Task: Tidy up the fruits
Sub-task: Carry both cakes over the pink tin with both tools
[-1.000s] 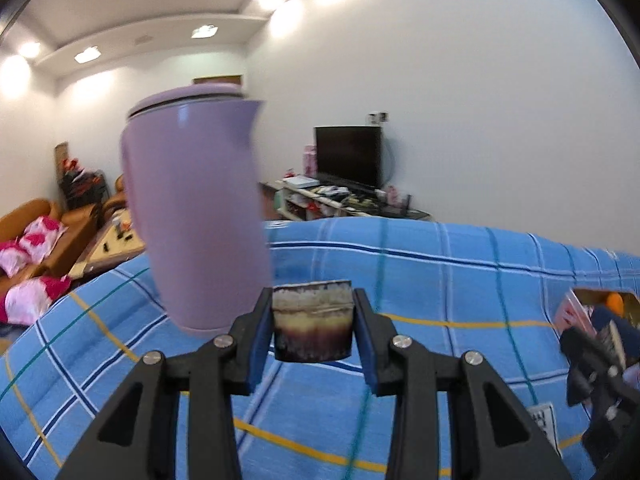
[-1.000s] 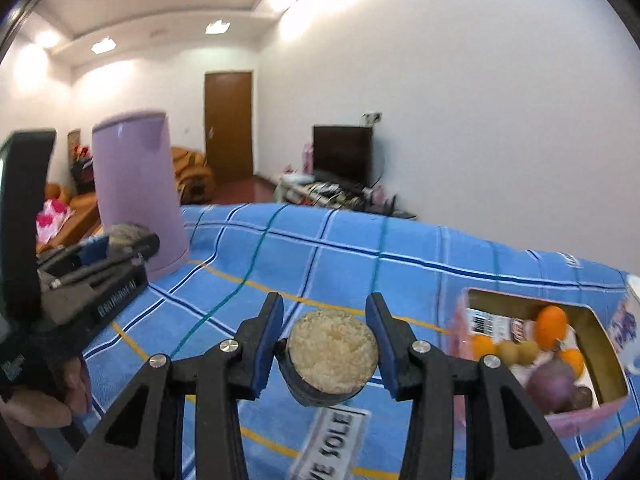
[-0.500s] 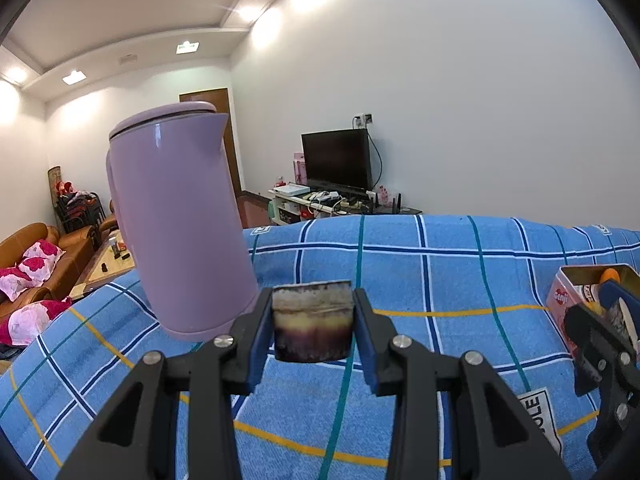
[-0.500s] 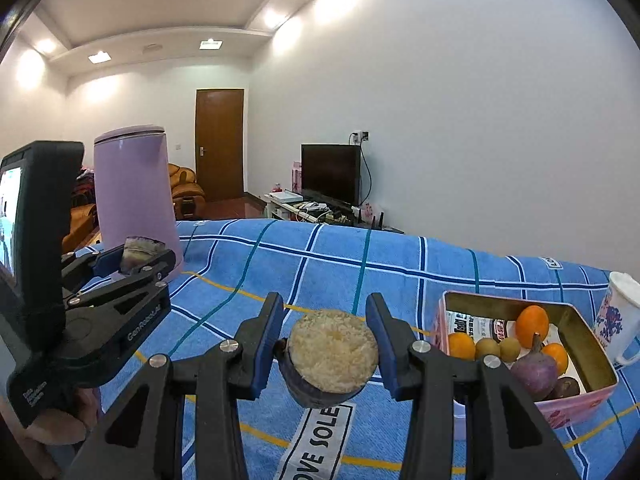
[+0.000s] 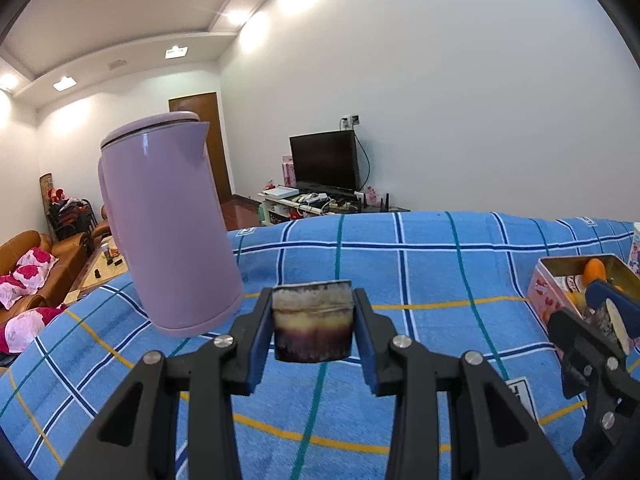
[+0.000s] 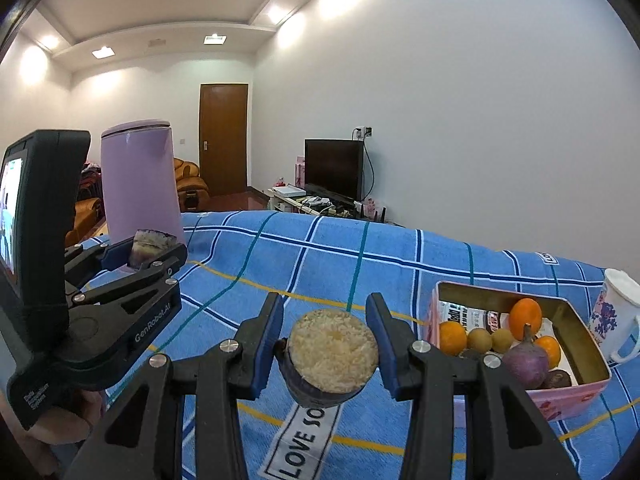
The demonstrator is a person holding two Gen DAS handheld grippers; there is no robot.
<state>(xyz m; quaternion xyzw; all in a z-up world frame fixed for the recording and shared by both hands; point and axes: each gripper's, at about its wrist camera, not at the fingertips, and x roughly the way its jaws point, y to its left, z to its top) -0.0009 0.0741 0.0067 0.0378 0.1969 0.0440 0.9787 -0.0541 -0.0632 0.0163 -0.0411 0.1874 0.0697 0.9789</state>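
My left gripper (image 5: 313,330) is shut on a cut fruit half (image 5: 312,326) with dark purple skin, held above the blue checked cloth (image 5: 420,272). My right gripper (image 6: 328,348) is shut on the other cut half (image 6: 333,354), pale cut face toward the camera. A pink tin box (image 6: 560,394) at the right holds oranges (image 6: 525,314), small brown fruits (image 6: 479,339) and a purple fruit (image 6: 525,362). The left gripper (image 6: 150,250) shows at the left of the right wrist view. The right gripper (image 5: 608,320) shows at the right edge of the left wrist view, in front of the tin (image 5: 546,292).
A tall lilac kettle (image 5: 170,232) stands on the cloth at the left, close behind the left gripper. A white flowered mug (image 6: 616,314) stands right of the tin. A cloth label reading LOVE SO (image 6: 304,440) lies under the right gripper.
Both cameras have tilted and pulled back slightly, so the kettle looks smaller and farther left. The tin and mug have come fuller into view. Both grippers still hold their fruit halves.
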